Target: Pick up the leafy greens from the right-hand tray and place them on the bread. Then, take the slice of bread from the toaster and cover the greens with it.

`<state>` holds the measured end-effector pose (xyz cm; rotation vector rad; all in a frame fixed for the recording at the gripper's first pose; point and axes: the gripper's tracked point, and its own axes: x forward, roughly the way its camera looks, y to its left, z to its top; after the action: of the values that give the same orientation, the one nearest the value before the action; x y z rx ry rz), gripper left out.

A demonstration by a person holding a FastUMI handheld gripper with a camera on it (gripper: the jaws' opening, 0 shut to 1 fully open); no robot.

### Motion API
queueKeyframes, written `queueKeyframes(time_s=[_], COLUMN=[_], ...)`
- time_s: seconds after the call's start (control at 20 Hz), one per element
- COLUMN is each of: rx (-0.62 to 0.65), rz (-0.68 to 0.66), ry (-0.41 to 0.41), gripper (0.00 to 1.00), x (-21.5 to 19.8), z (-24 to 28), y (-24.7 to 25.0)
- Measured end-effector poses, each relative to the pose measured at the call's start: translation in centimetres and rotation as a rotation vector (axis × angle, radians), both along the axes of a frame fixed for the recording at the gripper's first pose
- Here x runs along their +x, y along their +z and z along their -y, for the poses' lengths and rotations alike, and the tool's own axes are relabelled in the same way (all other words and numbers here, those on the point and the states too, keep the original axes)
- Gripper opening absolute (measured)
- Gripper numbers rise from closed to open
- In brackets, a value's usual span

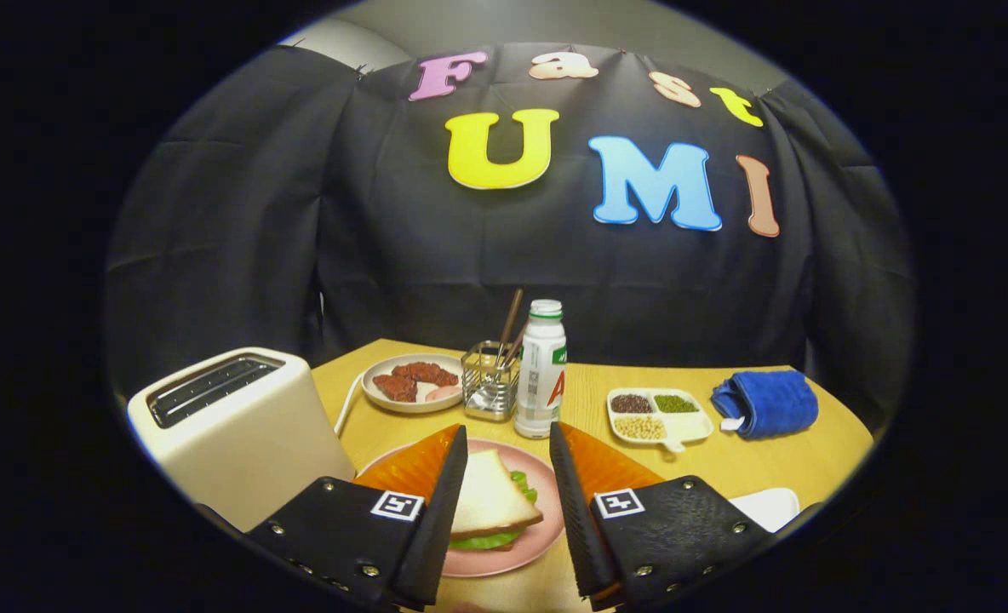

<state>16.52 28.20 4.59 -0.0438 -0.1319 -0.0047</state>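
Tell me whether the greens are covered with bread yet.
Covered. A bread slice lies on top of the greens, whose edges peek out beneath it on the pink plate. The gripper is open above it.

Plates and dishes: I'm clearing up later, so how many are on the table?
3, maybe more hidden: a pink round plate with the sandwich between the open hand-held gripper fingers, a white plate of red meat beyond, and a white divided dish by the blue cloth.

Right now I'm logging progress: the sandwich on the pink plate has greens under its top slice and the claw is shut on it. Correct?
Not quite. The gripper view shows the claw open, the sandwich untouched between its fingers. Greens under the top slice on the pink plate: correct.
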Motion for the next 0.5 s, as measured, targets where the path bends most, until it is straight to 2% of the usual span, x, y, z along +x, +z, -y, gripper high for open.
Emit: queueKeyframes(time_s=[0.35,0.5], rx=[-0.042,0.000], rz=[0.140,0.182], ry=[-0.041,0.009], gripper=[0.60,0.59], x=[-5.7,-7.5], z=[6.6,8.9], y=[5.8,6.2])
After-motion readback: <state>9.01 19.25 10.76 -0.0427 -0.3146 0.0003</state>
